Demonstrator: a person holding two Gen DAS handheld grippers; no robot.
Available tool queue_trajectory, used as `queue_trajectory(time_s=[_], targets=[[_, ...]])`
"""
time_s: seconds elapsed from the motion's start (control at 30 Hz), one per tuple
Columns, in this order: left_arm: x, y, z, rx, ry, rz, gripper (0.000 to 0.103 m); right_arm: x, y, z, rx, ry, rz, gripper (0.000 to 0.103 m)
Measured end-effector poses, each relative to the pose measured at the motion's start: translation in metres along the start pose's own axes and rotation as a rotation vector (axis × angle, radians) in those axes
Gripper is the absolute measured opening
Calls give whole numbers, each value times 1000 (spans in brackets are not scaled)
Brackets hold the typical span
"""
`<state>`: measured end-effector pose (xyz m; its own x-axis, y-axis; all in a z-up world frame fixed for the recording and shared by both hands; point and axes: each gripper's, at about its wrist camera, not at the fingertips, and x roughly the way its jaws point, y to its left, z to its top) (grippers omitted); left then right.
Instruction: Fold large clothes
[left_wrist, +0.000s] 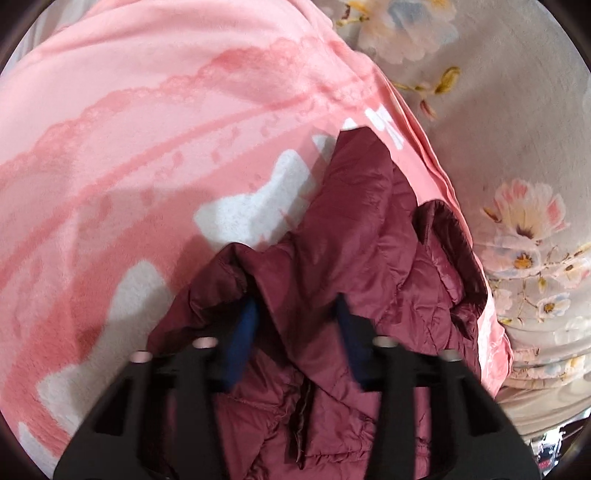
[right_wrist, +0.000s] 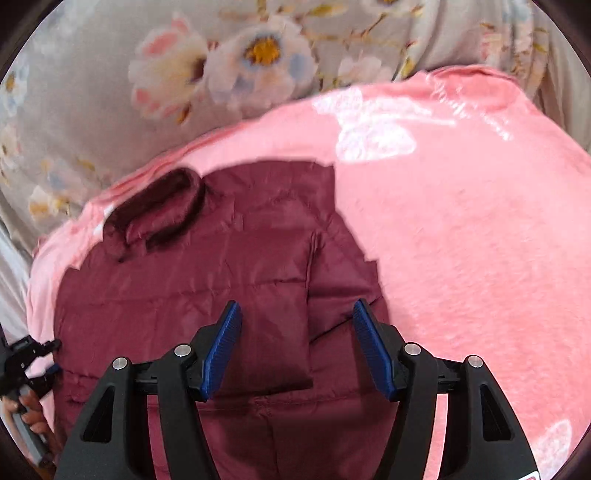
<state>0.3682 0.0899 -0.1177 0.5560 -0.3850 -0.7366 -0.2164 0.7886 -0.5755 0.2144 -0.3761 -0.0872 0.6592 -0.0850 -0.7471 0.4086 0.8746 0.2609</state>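
A maroon puffer jacket (left_wrist: 369, 229) lies on a pink blanket (left_wrist: 147, 129). A raised fold of the jacket fills the gap between the blue pads (left_wrist: 243, 328) of my left gripper (left_wrist: 295, 325), which is shut on it. In the right wrist view the jacket (right_wrist: 221, 266) lies flat with its dark collar (right_wrist: 159, 210) at the upper left and a sleeve folded across its front. Just above that sleeve my right gripper (right_wrist: 297, 332) stands open, nothing gripped. The left gripper (right_wrist: 37, 354) shows at the jacket's left edge, held by a hand (right_wrist: 29, 410).
The pink blanket (right_wrist: 461, 221) has white patches and spreads well beyond the jacket. Beneath and around it is a grey floral bedsheet (left_wrist: 517, 110), which runs behind the blanket's far edge in the right wrist view (right_wrist: 110, 110).
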Motion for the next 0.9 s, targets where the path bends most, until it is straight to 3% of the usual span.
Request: queue_trajectory(time_s=[0.07,0.13,0.2,0.33,0.4,0.6,0.67,0.8,0.9], targets=[[2,-1,0,9,13,7,13,11,7,-2,-29,37,9,35],[-1,-5,1,24,2,30,1,8,18,-3,-66,39,21,7],[-12,-9,2,45,-42,54,0,-6,28,1,-94,6,52,4],[-36,-12,7,71,-95,40,0,-48,42,11,-133,-74,127,3],[-44,-12,6,96,-119,59,0,-60,47,7,-180,-90,125,3],[-7,-1,-7,133,-48,149,0,-1,31,-22,-233,55,-4,5],[1,-2,-15,164,-58,175,1,10,19,-29,-202,72,10,10],[-3,-11,-25,243,-91,214,5,-7,4,-26,-144,50,24,22],[-26,-9,-33,256,-88,205,12,-37,-8,-26,-112,8,12,24]])
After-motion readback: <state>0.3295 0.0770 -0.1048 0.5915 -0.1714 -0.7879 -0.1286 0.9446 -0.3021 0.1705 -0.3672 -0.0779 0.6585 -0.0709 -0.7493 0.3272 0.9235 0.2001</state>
